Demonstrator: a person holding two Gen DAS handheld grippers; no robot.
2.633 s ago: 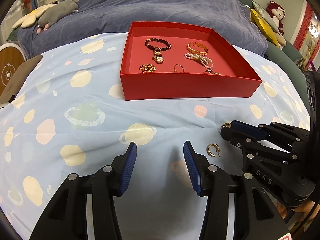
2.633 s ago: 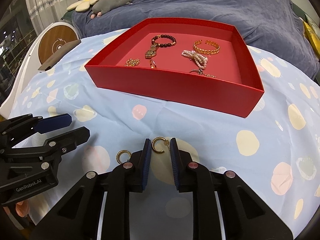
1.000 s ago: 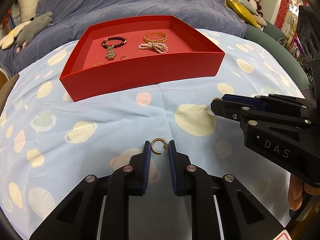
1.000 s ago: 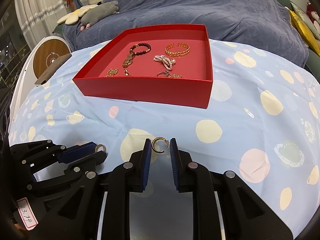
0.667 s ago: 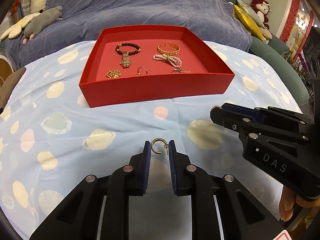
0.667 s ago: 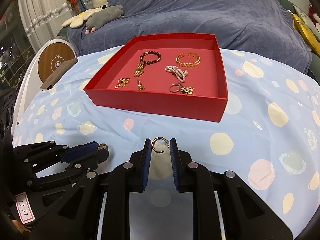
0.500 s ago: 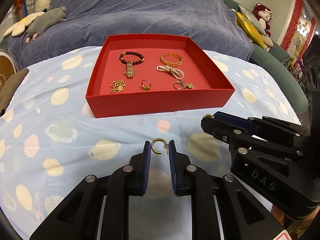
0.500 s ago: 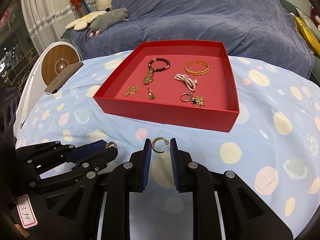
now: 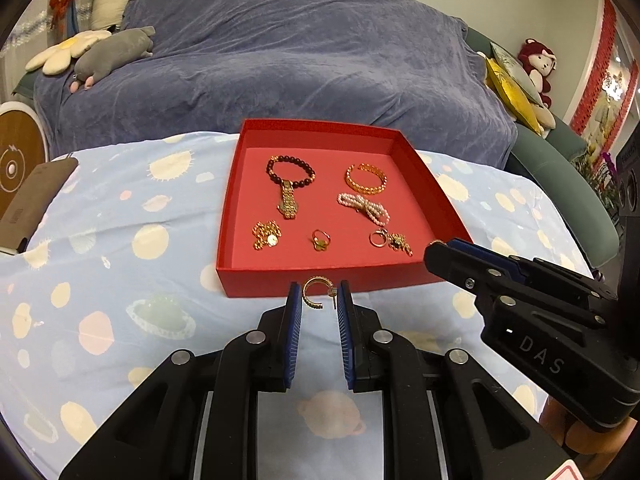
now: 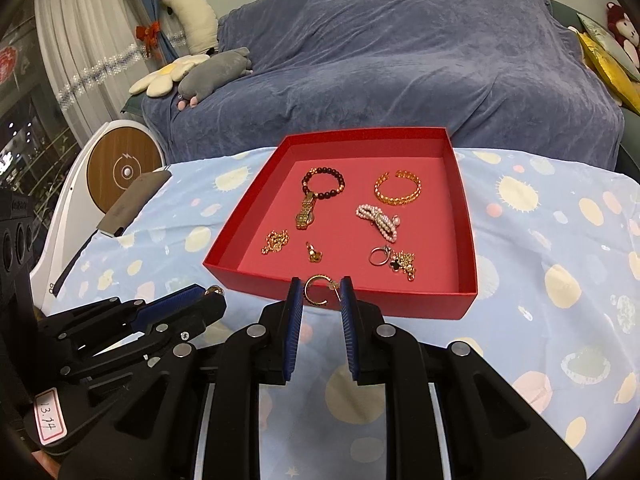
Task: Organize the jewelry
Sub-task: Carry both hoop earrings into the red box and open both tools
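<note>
A red jewelry tray [image 9: 320, 283] [image 10: 464, 200] sits on the spotted blue cloth and holds several pieces: a dark bead bracelet [image 9: 291, 169], a gold bangle [image 9: 366, 179], a pearl bow [image 9: 364, 208], rings and small gold charms. My left gripper [image 9: 319, 294] is shut on a gold hoop earring [image 9: 313, 291], held in the air just short of the tray's near wall. My right gripper [image 10: 320, 290] is shut on a second gold hoop earring [image 10: 315, 290], also just before the near wall. Each gripper shows at the edge of the other's view.
A sofa under a purple-blue throw [image 9: 300, 60] stands behind the table, with plush toys [image 10: 192, 72] on its left end. A round wooden-faced device [image 10: 126, 170] and a flat grey-brown case [image 10: 132, 204] lie at the table's left edge.
Both grippers have risen with their earrings and now look down into the tray from higher up; the tray's floor and its pieces show more fully. Both grips are unchanged.
</note>
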